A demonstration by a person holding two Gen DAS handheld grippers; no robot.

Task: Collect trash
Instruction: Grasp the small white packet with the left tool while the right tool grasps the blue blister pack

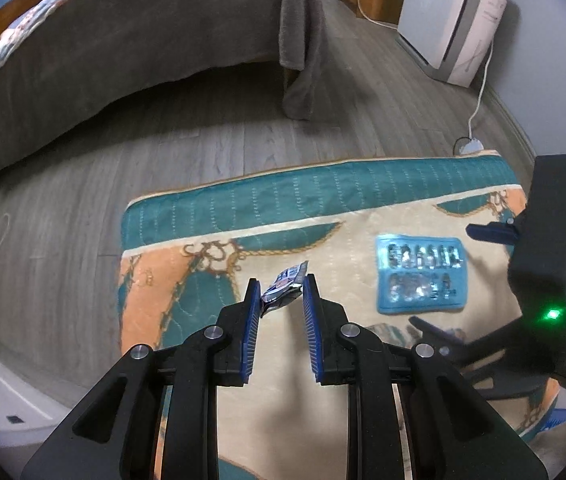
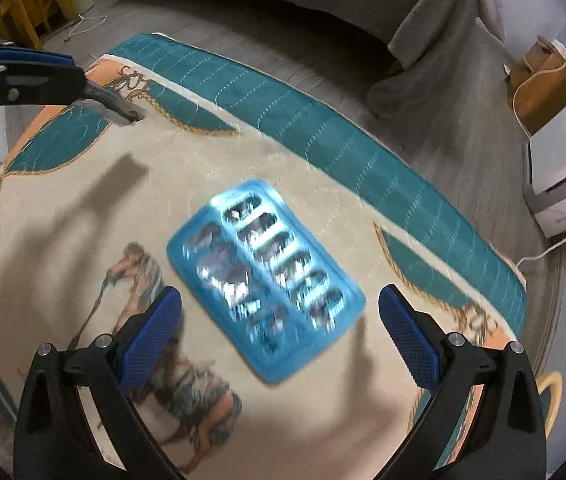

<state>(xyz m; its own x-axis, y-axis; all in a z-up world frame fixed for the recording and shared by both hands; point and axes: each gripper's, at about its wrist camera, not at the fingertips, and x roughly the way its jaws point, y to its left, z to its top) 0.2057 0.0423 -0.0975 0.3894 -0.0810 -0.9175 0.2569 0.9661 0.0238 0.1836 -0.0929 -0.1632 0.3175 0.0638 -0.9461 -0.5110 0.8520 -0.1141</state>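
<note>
My left gripper (image 1: 281,290) is shut on a crumpled blue-and-white wrapper (image 1: 283,286), held at the fingertips above the patterned rug (image 1: 243,200). It also shows at the upper left of the right wrist view (image 2: 123,114), where the wrapper (image 2: 117,110) sticks out of its tips. A blue plastic blister tray (image 2: 265,276) lies flat on the rug; it also shows in the left wrist view (image 1: 421,274). My right gripper (image 2: 279,308) is open wide just above the tray, one finger on either side, not touching it. The right gripper's body (image 1: 547,264) fills the right edge of the left wrist view.
The teal, cream and orange rug (image 2: 323,132) lies on a grey wood floor. A bed with a grey cover (image 1: 123,52) and a hanging grey blanket (image 1: 303,40) stands behind. A white appliance (image 1: 451,20) with a cable stands at the wall. Wooden furniture (image 2: 31,4) stands far left.
</note>
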